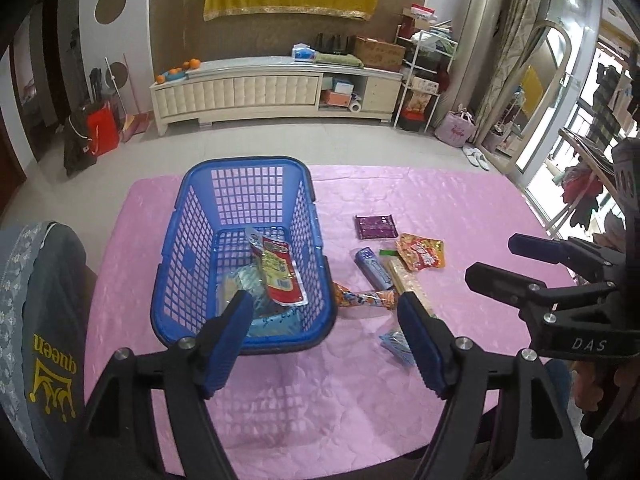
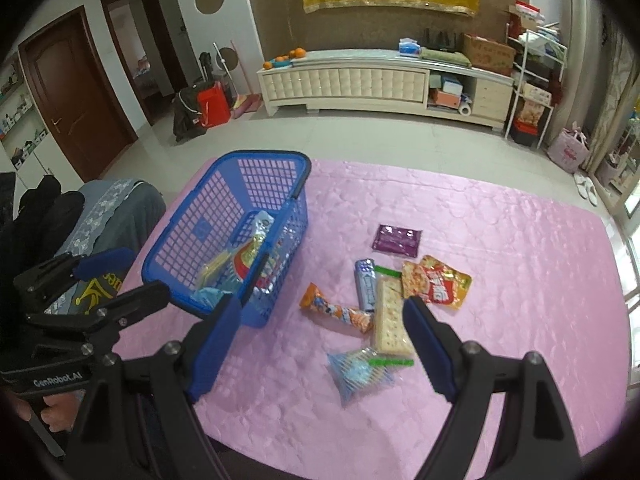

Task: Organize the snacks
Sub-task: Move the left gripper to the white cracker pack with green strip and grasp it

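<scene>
A blue plastic basket (image 1: pixel 240 184) (image 2: pixel 224 200) stands on the left of the pink table (image 1: pixel 400 360). It holds a red-and-yellow packet (image 1: pixel 280 276) and pale blue packets. To its right lie a purple packet (image 2: pixel 396 240), an orange-red packet (image 2: pixel 438 284), a blue stick pack (image 2: pixel 366 284), a cracker pack (image 2: pixel 390 320), a long orange packet (image 2: pixel 336 312) and a light-blue packet (image 2: pixel 358 372). My left gripper (image 1: pixel 324 304) hangs open above the basket's near right corner, with nothing between its fingers. Above the loose snacks my right gripper (image 2: pixel 322 308) is also open, holding nothing.
A chair draped in grey cloth with a yellow crown print (image 1: pixel 40 320) stands against the table's left side. Beyond the table's far edge are tiled floor and a white TV cabinet (image 1: pixel 276 88). Each gripper shows at the side of the other's view.
</scene>
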A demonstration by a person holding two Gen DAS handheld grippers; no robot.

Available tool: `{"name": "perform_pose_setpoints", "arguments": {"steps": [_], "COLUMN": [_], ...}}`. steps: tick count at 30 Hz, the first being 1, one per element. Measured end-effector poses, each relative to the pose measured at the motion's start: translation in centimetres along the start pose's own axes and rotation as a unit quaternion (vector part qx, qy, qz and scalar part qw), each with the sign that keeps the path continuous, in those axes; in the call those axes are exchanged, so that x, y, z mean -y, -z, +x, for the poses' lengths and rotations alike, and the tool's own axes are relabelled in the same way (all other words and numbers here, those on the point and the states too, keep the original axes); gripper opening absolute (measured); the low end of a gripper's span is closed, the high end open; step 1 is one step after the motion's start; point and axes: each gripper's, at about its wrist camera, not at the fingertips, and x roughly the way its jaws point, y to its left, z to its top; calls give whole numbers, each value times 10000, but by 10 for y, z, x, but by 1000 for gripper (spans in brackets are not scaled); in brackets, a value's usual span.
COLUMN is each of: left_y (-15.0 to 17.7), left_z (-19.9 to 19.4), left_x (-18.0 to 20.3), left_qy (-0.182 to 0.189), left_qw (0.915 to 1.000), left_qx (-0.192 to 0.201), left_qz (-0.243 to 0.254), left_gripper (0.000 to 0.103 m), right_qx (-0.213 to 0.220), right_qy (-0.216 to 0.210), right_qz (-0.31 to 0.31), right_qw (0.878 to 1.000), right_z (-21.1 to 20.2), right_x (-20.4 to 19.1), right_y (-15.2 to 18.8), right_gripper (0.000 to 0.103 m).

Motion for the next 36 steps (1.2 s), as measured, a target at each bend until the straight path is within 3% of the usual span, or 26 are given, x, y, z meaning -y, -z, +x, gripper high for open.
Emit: {"name": "perform_pose_setpoints", "arguments": {"steps": [4, 7, 15, 29, 36], "left_y": [4, 6, 6, 8, 6], "left_z": [-1, 2, 19, 96, 143], "left_x": [13, 23, 63, 132, 151], "left_qy": [65, 92, 128, -20, -250], "left_qw": [10000, 9998, 9987, 9921, 9861], "left_qx": [-8, -25, -147, -920, -1472], "left_qz": [56, 156, 465, 855, 731], "left_gripper": [73, 80, 81, 81, 81], "right_qx": [-35, -57, -101, -458, -766], "right_qy": [16, 34, 85, 30, 33], "right_qz": [134, 214, 492, 1196, 1462], "right_qw": [9999, 9997, 9987, 9918, 9863], "right_z": [-6, -9, -11, 13, 37], "right_x": [11, 20, 55, 142, 174], "right_y": [9, 16, 32, 66, 76], "right_gripper": [86, 86, 86, 86, 86]}}
